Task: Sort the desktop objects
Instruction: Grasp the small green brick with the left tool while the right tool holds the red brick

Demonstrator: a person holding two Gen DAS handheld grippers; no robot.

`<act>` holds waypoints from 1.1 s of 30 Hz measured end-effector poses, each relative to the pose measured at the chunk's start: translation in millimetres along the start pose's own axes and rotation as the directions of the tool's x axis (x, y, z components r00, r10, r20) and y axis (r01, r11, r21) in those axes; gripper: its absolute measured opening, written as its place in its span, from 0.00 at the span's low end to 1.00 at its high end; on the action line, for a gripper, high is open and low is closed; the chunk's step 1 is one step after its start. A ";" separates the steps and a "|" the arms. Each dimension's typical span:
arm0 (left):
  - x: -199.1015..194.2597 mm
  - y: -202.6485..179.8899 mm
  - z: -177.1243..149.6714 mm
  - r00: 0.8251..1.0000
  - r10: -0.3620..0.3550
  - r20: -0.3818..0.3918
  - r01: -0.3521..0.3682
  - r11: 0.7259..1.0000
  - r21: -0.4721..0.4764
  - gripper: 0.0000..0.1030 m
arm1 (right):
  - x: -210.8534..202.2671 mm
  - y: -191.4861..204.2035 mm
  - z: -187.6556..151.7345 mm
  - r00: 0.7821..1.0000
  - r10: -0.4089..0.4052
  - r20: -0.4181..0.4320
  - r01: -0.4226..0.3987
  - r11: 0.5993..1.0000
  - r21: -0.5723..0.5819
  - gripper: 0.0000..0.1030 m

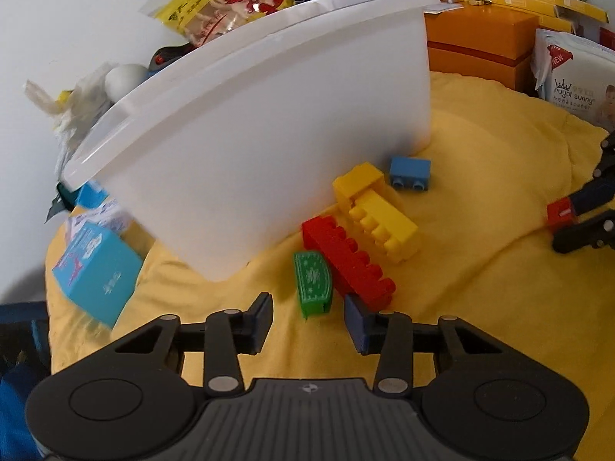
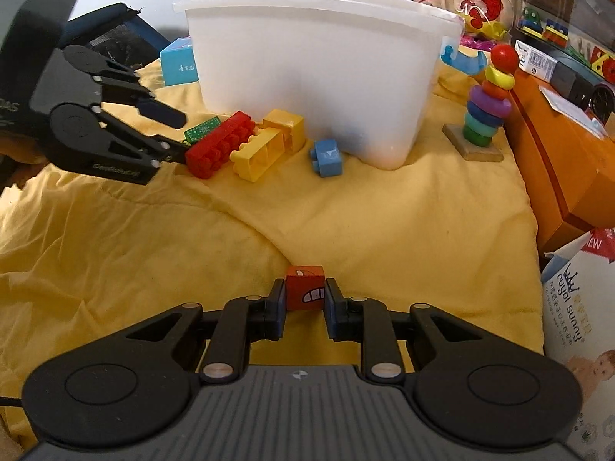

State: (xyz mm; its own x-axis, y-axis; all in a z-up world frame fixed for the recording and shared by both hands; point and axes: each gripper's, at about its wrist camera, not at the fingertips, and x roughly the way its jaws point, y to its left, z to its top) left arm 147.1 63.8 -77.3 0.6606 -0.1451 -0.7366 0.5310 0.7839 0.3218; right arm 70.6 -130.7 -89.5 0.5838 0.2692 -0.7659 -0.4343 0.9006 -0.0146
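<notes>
**Two grippers at work beside a white bin**

Left wrist view: the left gripper (image 1: 307,317) spreads wide, empty — a green block (image 1: 313,282) stands just ahead between its fingers, long axis pointing away, beside the red brick (image 1: 348,259). The white bin's (image 1: 261,115) inside is hidden.

Right wrist view: the right gripper (image 2: 305,299) pinches an orange cube (image 2: 306,288) — printed face partly hidden.

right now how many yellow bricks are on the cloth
2: a yellow studded brick beside the red brick, and a yellow arch brick against the white bin. More may be hidden behind it.
</notes>
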 end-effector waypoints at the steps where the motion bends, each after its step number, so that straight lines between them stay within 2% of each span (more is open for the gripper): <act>1: 4.4 0.6 2.1 1.000 -0.012 0.000 0.012 1.000 -0.005 0.29 | 0.2 -0.2 0.2 1.000 0.001 0.000 -0.001 1.000 0.007 0.24; 2: 8.4 2.9 3.7 0.999 -0.036 -0.004 0.036 0.999 -0.025 0.21 | 0.7 -0.4 0.4 1.000 0.001 0.001 -0.001 1.000 0.013 0.24; 5: 2.9 11.7 4.5 0.994 -0.106 0.032 0.110 0.984 -0.138 0.21 | -0.6 0.8 -0.2 1.000 -0.005 0.006 0.005 1.000 0.010 0.24; 8: -19.4 9.0 -3.9 0.990 -0.128 0.052 0.136 0.974 -0.184 0.21 | -2.4 2.0 -3.2 1.000 -0.003 0.010 0.003 1.000 0.007 0.24; 10: -36.1 3.7 -15.0 0.984 -0.164 0.063 0.175 0.954 -0.245 0.21 | -3.0 2.3 -4.9 1.000 0.000 0.011 0.000 1.000 0.005 0.25; 11: -43.6 -0.1 -21.2 0.978 -0.198 0.068 0.209 0.934 -0.288 0.21 | -3.1 2.4 -5.3 1.000 0.001 0.012 -0.001 1.000 0.003 0.25; 13: -56.4 -8.5 -34.2 0.956 -0.281 0.087 0.292 0.868 -0.403 0.21 | -2.9 1.9 -6.1 1.000 0.004 0.016 -0.004 1.000 0.002 0.25; 15: -61.7 -22.7 -44.8 0.924 -0.366 0.112 0.373 0.794 -0.480 0.21 | -2.1 2.2 -6.1 1.000 0.006 0.019 -0.006 1.000 -0.001 0.25; 16: -62.0 -31.0 -49.1 0.909 -0.399 0.120 0.403 0.769 -0.496 0.21 | -1.8 2.4 -5.4 1.000 0.007 0.019 -0.007 1.000 -0.006 0.25; 18: -58.8 -45.3 -55.1 0.891 -0.437 0.123 0.434 0.742 -0.511 0.21 | -1.2 3.6 -4.2 1.000 0.009 0.018 -0.008 1.000 -0.017 0.25; 21: -53.1 -52.2 -58.5 0.875 -0.466 0.132 0.459 0.710 -0.534 0.21 | 0.3 4.7 -2.6 1.000 0.017 0.021 -0.016 1.000 -0.019 0.25; 23: -47.5 -47.2 -62.3 0.867 -0.475 0.150 0.471 0.682 -0.560 0.22 | 0.9 6.2 -2.8 0.999 0.025 0.024 -0.024 1.000 -0.017 0.25; 25: -44.0 -39.1 -66.2 0.872 -0.463 0.159 0.460 0.662 -0.592 0.23 | 0.5 7.5 -2.8 0.999 0.023 0.027 -0.023 0.999 -0.027 0.25; 26: -44.3 -36.7 -67.1 0.882 -0.448 0.150 0.442 0.671 -0.595 0.24 | -0.2 7.5 -2.8 0.999 0.026 0.028 -0.025 0.999 -0.030 0.26; 27: -46.3 -35.1 -66.6 0.895 -0.423 0.141 0.419 0.691 -0.589 0.29 | -1.4 7.3 -3.2 0.999 0.025 0.030 -0.024 0.999 -0.032 0.26; 30: -59.8 -35.5 -64.7 0.949 -0.296 0.107 0.308 0.799 -0.517 0.45 | -5.6 9.2 -5.6 0.999 0.012 0.038 -0.011 0.999 -0.046 0.26; 32: -67.5 -41.4 -60.1 0.969 -0.229 0.090 0.245 0.862 -0.444 0.45 | -10.3 11.5 -7.4 0.999 0.005 0.050 -0.002 0.998 -0.060 0.26; 33: -71.3 -43.9 -58.4 0.971 -0.221 0.093 0.239 0.879 -0.412 0.46 | -12.9 12.2 -7.9 0.998 0.005 0.057 -0.001 0.998 -0.065 0.28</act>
State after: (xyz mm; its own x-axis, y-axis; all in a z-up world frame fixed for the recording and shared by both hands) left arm 45.7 74.9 -73.7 0.5732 -0.3701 -0.7310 0.4067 0.9030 -0.1383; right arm 52.3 -125.9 -84.9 0.6199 0.2930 -0.7279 -0.4791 0.8760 -0.0555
